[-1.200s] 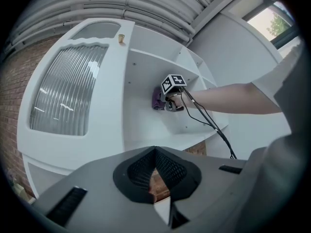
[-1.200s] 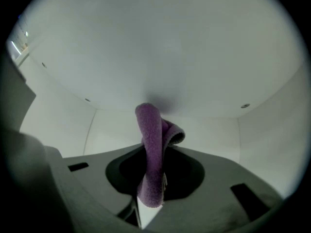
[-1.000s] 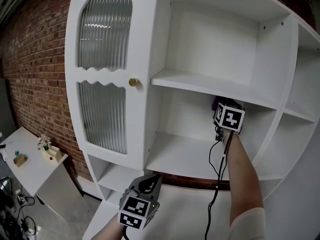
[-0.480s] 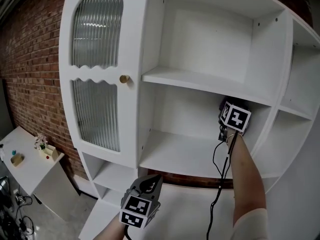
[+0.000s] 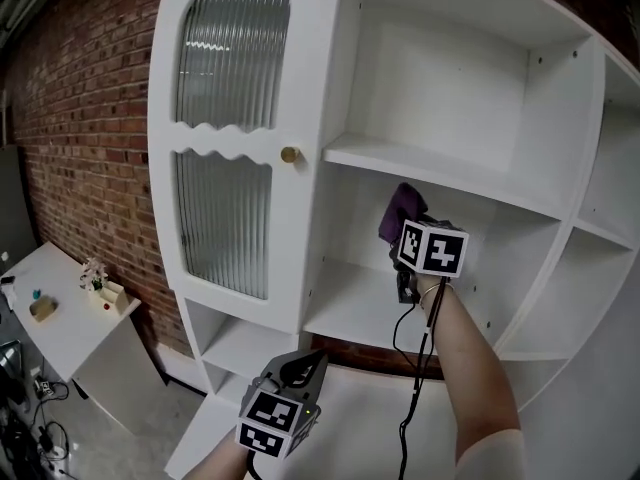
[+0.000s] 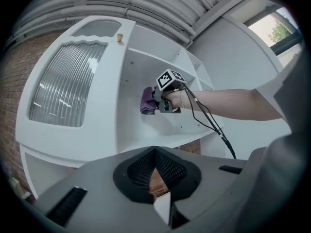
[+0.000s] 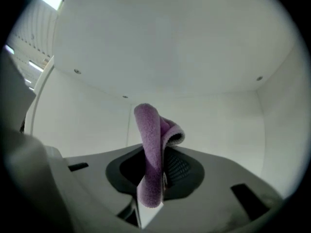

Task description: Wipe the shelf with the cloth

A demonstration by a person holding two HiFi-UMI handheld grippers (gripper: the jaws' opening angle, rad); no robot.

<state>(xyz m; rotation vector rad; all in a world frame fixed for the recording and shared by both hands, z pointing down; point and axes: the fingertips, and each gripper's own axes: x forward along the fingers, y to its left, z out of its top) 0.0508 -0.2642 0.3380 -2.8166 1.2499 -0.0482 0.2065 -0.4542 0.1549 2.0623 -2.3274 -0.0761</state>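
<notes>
The right gripper has its fingers clamped on a purple cloth inside the white shelf, while the left gripper hangs low, fingers together

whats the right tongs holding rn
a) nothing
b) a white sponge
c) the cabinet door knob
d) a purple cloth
D: in the right gripper view a purple cloth is pinched between the right tongs and sticks up out of them, in front of the white cabinet interior.
</notes>
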